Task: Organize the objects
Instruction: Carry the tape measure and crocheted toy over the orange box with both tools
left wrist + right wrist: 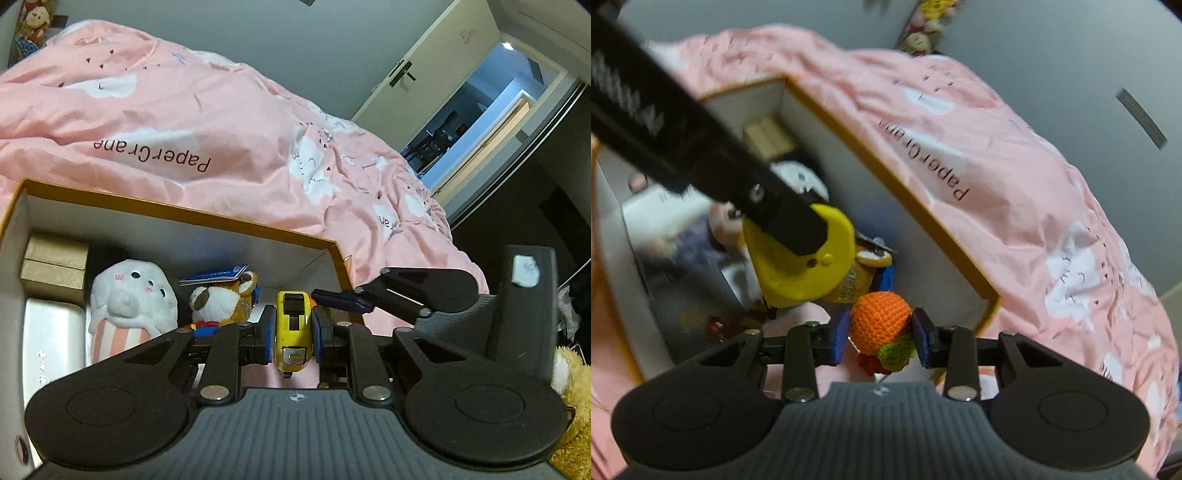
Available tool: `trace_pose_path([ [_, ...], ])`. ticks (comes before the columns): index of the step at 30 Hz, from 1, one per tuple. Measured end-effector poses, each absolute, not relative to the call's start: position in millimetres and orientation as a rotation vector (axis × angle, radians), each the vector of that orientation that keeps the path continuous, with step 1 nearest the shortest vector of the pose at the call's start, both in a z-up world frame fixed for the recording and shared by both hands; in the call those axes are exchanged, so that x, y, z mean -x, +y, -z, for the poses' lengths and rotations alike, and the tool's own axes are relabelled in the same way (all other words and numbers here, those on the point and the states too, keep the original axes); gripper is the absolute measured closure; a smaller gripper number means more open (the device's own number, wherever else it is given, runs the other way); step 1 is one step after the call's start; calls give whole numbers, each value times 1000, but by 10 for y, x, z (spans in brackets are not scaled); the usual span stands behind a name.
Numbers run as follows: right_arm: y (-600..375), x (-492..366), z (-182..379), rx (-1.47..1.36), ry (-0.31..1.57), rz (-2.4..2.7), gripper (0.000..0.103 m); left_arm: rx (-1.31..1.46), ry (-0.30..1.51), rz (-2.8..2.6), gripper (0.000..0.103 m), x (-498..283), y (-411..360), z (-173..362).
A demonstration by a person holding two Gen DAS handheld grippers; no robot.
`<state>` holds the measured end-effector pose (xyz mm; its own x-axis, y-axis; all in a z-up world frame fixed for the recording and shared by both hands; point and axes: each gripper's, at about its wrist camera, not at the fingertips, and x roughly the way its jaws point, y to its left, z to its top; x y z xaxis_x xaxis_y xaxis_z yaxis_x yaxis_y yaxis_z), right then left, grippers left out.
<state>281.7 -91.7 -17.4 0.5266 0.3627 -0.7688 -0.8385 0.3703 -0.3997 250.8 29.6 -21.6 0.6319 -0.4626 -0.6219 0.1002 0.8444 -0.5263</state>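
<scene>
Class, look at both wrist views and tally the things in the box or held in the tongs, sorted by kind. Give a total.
Plush toys: 2, white and brown
Cardboard boxes: 2
Tape measure: 1, yellow
Crochet orange: 1
Silver case: 1
Total: 7

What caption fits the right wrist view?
Right gripper holds a crocheted orange toy over the box on a pink blanket.

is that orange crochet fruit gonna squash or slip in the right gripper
The orange crochet fruit looks soft and light, so the right gripper probably dents it slightly. Its knobbly yarn likely grips the pads, so slipping seems unlikely. Set down, its round body may roll.
</scene>
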Motion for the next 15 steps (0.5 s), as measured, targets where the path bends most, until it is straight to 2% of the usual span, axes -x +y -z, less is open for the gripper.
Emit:
trace_pose_path([
  [12, -894, -2955, 452, 1050, 626, -868, 67, 474, 883, 363, 81, -2886, 186, 449],
  [15, -943, -2913, 367, 1031, 604, -852, 59, 463, 894, 368, 81, -2935, 142, 500],
])
